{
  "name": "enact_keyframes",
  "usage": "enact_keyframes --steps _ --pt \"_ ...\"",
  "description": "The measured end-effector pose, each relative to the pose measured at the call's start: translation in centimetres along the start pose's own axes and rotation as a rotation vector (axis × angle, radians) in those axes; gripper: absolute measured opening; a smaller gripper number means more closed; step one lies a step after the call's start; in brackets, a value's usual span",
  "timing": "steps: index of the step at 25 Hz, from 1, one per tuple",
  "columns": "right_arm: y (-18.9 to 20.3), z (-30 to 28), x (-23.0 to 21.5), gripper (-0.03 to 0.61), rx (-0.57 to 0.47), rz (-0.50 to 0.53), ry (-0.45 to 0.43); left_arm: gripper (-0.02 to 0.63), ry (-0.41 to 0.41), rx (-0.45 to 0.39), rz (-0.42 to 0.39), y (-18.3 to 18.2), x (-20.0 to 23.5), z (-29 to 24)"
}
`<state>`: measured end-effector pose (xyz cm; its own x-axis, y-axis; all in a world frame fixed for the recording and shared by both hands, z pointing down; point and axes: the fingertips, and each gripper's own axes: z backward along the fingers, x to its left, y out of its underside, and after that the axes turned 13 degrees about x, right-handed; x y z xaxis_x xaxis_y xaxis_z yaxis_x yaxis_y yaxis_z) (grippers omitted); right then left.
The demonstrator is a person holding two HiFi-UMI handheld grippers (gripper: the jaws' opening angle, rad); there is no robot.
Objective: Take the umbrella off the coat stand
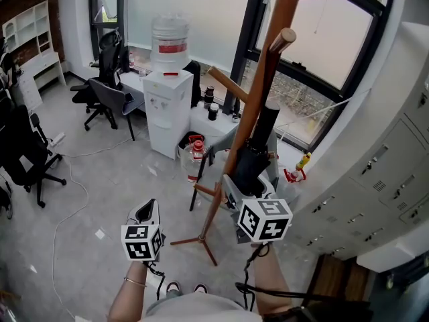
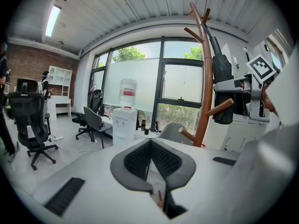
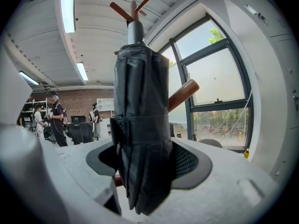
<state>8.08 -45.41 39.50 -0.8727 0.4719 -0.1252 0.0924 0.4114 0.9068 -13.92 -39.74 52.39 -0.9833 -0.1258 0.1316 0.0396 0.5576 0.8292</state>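
A folded black umbrella hangs upright against the brown wooden coat stand, its grey handle up by the pegs. My right gripper is at the umbrella's lower part. In the right gripper view the umbrella fills the gap of the right gripper, and both pads sit against its folds. A stand peg shows behind it. My left gripper hangs lower left of the stand, holding nothing. Its pads meet in the left gripper view, which also shows the stand and umbrella.
A white water dispenser stands behind the stand, with a desk and office chairs to its left and another chair at the far left. Grey lockers line the right. The stand's feet spread on the floor. People stand far off.
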Motion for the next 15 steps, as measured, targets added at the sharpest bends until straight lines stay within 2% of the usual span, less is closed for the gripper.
enact_keyframes --steps 15 --pt "0.17 0.21 0.09 0.252 0.017 0.013 0.022 0.005 -0.014 -0.017 0.002 -0.74 0.6 0.66"
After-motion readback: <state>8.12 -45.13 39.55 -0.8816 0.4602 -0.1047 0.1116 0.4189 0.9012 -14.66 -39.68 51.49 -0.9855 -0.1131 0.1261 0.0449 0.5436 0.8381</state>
